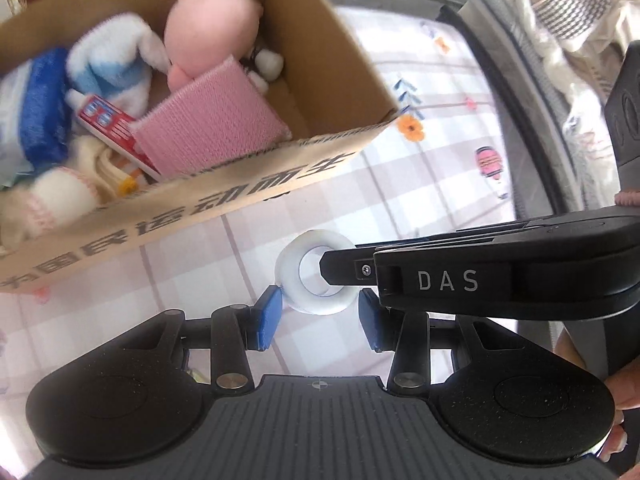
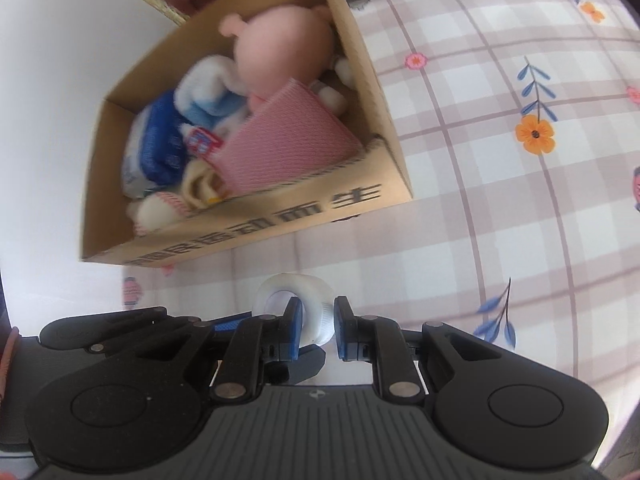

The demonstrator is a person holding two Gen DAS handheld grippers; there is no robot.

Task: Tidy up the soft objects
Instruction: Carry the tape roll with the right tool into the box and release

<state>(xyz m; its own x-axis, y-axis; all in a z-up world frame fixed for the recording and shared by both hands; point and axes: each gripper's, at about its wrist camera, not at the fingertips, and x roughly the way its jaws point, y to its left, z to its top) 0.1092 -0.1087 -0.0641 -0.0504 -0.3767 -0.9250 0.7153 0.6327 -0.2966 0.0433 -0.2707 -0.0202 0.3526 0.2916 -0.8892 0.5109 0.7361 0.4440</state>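
left wrist view: box point(image 1: 280, 184) contents blurred.
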